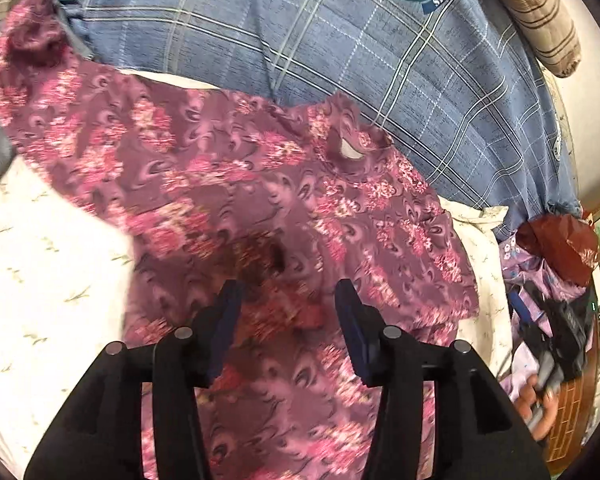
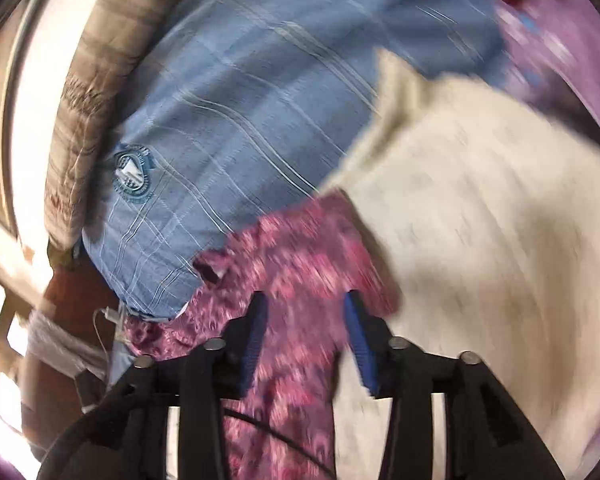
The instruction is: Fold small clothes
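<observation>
While both hover released | left gripper, right gripper | over floral garment (blurred)

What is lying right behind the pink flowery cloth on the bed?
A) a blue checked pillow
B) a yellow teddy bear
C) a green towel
A: in the left wrist view, the blue checked pillow, with a round badge on it, lies just past the far edge of the pink flowery cloth.
</observation>
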{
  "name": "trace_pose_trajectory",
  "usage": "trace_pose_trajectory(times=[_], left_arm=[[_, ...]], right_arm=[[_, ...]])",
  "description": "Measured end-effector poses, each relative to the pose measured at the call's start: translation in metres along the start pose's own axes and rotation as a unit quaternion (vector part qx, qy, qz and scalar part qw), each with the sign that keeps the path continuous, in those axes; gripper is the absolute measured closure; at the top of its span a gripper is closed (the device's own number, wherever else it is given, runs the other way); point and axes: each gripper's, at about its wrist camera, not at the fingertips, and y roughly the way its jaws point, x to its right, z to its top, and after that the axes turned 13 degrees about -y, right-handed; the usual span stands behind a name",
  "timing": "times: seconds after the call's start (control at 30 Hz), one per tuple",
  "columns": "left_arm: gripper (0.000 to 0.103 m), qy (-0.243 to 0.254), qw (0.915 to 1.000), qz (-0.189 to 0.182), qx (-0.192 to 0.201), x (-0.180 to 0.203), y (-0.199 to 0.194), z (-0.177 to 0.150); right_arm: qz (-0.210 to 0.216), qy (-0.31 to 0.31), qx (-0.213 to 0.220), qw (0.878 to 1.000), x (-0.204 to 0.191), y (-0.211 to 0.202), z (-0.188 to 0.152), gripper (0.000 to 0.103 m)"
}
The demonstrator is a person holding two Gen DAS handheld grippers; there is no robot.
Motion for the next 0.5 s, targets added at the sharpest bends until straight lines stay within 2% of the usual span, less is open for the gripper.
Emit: trace_pose_trajectory(times=[0.03, 0.07, 0.17, 0.3, 0.33, 0.37, 0.4, 0.43, 0.5], left_arm=[[0.054, 0.004, 0.9999, 0.007, -0.012, 0.006, 0.011, 0.006], [0.053, 0.006, 0.9997, 0.016, -0.017, 0.009, 0.017, 0.007], [0.053, 0.016, 0.9978, 0.061, -0.02, 0.011, 0.037, 0.011], [0.054, 0.01, 0.997, 0.07, -0.031, 0.003, 0.053, 0.013], [0.067, 0.015, 0.9965, 0.077, -0.028, 0.003, 0.056, 0.014], [0.09, 0.019, 0.9962, 0.081, -0.025, 0.004, 0.056, 0.015], [0.096, 0.024, 0.996, 0.084, -0.021, 0.005, 0.056, 0.018], [0.096, 0.03, 0.995, 0.095, -0.007, 0.007, 0.055, 0.021], [0.096, 0.058, 0.9864, 0.15, 0.031, 0.012, 0.057, 0.025]], right_arm=[[0.0, -0.022, -0.017, 1.0, -0.004, 0.017, 0.013, 0.047], [-0.009, -0.03, -0.027, 0.999, -0.005, 0.032, 0.016, 0.047], [-0.06, -0.063, -0.057, 0.995, -0.007, 0.085, 0.035, 0.047], [-0.09, -0.065, -0.091, 0.99, -0.013, 0.154, 0.05, 0.047], [-0.106, -0.076, -0.112, 0.985, -0.015, 0.174, 0.05, 0.051], [-0.128, -0.092, -0.132, 0.979, -0.019, 0.19, 0.051, 0.061], [-0.139, -0.109, -0.137, 0.975, -0.024, 0.199, 0.052, 0.098], [-0.134, -0.123, -0.135, 0.974, -0.029, 0.202, 0.053, 0.101], [-0.147, -0.129, -0.097, 0.976, -0.036, 0.198, 0.061, 0.101]])
